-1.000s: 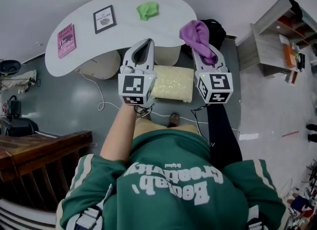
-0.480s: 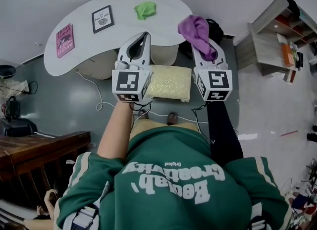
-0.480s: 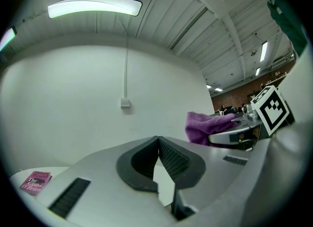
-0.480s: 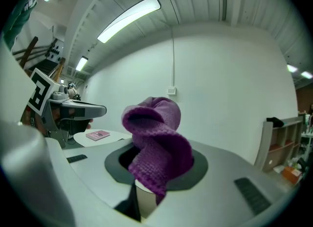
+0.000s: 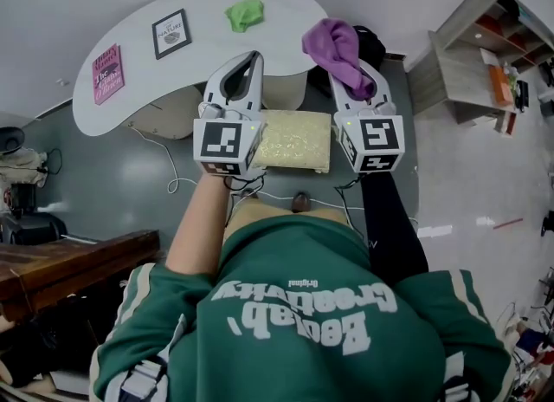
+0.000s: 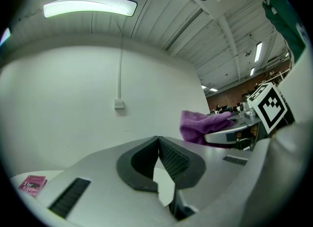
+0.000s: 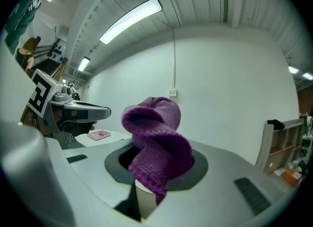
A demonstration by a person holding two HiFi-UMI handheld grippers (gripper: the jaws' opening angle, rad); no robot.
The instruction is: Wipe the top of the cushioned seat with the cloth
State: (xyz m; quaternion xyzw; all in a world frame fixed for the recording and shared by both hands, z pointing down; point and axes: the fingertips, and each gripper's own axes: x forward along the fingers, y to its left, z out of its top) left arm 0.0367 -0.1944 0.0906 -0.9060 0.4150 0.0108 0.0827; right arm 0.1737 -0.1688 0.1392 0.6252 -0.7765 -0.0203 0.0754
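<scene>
Right gripper (image 5: pixel 351 88) has edged forward, pinching the cloth (image 5: pixel 333 45); left gripper (image 5: pixel 251 62) pressed together near the seat (image 5: pixel 294 140)

Table (image 5: pixel 290 21) holds pink book (image 5: pixel 106 73), grey book (image 5: pixel 170 34), green rag (image 5: pixel 244 15).

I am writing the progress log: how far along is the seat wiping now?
Done: the right gripper is shut on the purple cloth. In hand: the cloth hangs in the air, not on the cushioned seat. Left: all the wiping. The left gripper has its jaws together, empty.
</scene>
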